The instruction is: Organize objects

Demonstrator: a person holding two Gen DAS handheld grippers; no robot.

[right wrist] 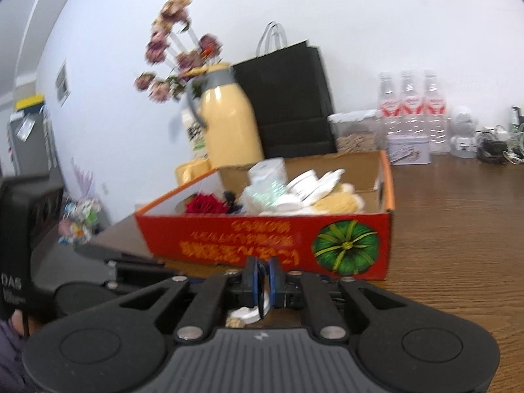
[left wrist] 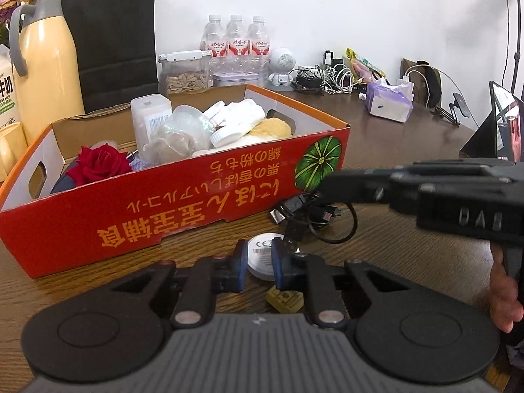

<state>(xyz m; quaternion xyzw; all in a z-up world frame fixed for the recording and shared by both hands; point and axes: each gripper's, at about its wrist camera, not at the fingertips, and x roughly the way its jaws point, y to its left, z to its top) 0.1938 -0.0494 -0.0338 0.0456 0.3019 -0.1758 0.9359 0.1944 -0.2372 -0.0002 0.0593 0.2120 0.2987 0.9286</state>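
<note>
My left gripper (left wrist: 260,262) has its blue pads pressed on the two sides of a white round disc (left wrist: 260,245) with a printed label, just above the wooden table in front of the red cardboard box (left wrist: 196,196). My right gripper (right wrist: 263,281) is shut on a thin black cable (right wrist: 261,304). In the left wrist view the right gripper (left wrist: 324,186) reaches in from the right, and the black cable bundle (left wrist: 311,211) with its plugs hangs under its tip, close to the disc. The box (right wrist: 262,242) holds a red rose (left wrist: 101,160), plastic containers and white items.
A small tan object (left wrist: 285,301) lies on the table under my left gripper. Behind the box stand a yellow thermos (left wrist: 46,65), a black paper bag (left wrist: 111,39), water bottles (left wrist: 234,42) and a seed container (left wrist: 186,72). Chargers (left wrist: 324,78) and a tissue pack (left wrist: 389,101) sit far right.
</note>
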